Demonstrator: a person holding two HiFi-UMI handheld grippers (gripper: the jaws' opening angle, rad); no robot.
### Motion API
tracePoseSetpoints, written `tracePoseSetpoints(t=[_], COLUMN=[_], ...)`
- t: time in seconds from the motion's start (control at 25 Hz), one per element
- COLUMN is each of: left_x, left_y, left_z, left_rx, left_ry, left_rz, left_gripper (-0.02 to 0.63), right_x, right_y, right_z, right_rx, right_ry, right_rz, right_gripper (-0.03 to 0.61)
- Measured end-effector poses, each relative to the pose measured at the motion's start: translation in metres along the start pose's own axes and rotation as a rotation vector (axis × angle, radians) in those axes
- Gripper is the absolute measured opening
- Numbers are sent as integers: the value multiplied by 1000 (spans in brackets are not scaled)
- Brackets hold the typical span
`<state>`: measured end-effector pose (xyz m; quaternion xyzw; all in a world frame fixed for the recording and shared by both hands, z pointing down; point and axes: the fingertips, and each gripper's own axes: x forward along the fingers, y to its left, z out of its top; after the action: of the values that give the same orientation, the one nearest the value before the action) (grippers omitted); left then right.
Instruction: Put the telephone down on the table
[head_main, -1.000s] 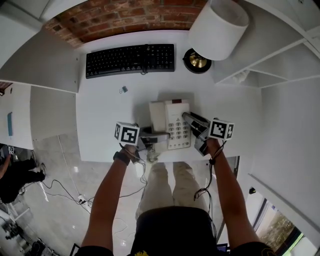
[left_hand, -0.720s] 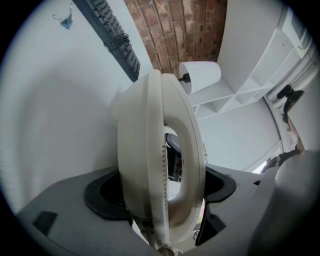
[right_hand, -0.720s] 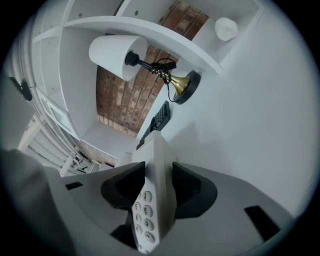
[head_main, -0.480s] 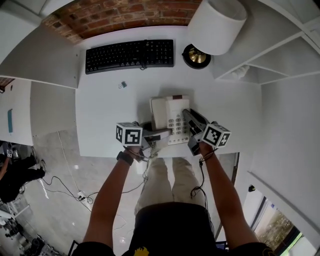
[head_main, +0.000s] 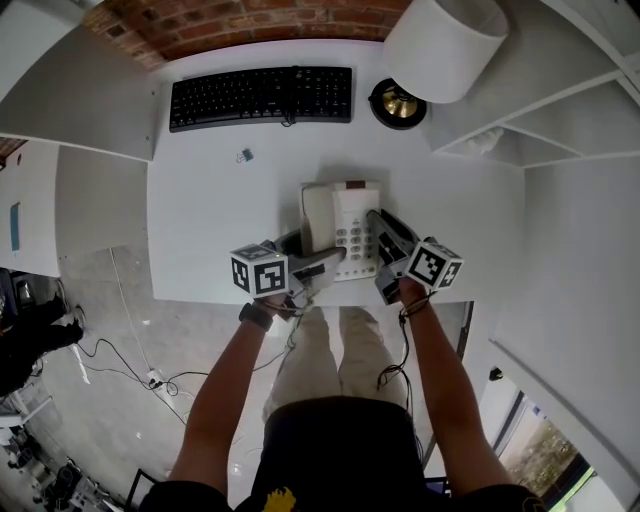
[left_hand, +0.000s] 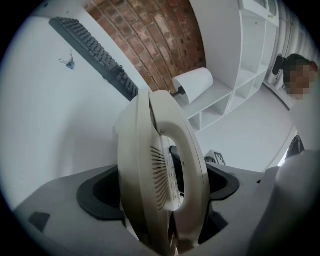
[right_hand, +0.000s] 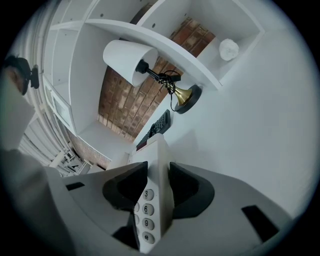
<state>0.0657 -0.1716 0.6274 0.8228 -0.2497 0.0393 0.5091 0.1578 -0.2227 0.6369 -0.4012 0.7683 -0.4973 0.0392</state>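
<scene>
Head view: the off-white plastic desk telephone (head_main: 340, 225) is at the front of the flat white table (head_main: 210, 220), close to the near edge, between my 2 grippers. The left gripper (head_main: 318, 262) reaches in at its handset side. The right gripper (head_main: 384, 240) reaches in at its keypad side. I cannot tell from here whether the base rests fully on the tabletop. Well behind it lie a long black keyboard (head_main: 262, 97) and a small metal binder clip (head_main: 245, 154). A lamp (head_main: 440, 45) with a white drum shade and a brass foot stands at the back right.

Left gripper view: the camera is rolled, so the tabletop runs up the left side. The telephone's thick edge, with the curved handset (left_hand: 190, 165) on it, fills the space between the jaws. These jaws are opening, spread wide, and the dark pads stand just off its faces rather than pinching it.

Right gripper view: the telephone's thin edge stands between the jaws, round number keys (right_hand: 145, 209) facing left. These jaws are closing, and both dark pads lie against the casing, clamping it.
</scene>
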Motion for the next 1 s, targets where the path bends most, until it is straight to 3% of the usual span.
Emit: tracePoseSetpoints(t=[0.28,0.6,0.8,1.0], left_x=[-7,-7,-14,-14], left_y=[9,10,27,24], left_z=[2,-1,-2,-2], left_rx=[35,14,177,182], left_ry=[-6,2,68,77], left_rz=[73,63,183,159], left_gripper=[471,469,439,426], right_x=[0,-1,-1,-5], right_y=[0,2,0,-1], right_z=[2,3,1,2], right_rx=[-25,-22,-15,-19], right_ry=[-5,-18,-29,-37], right_rz=[-8,10,7,-18], right_gripper=[131,124,112,112])
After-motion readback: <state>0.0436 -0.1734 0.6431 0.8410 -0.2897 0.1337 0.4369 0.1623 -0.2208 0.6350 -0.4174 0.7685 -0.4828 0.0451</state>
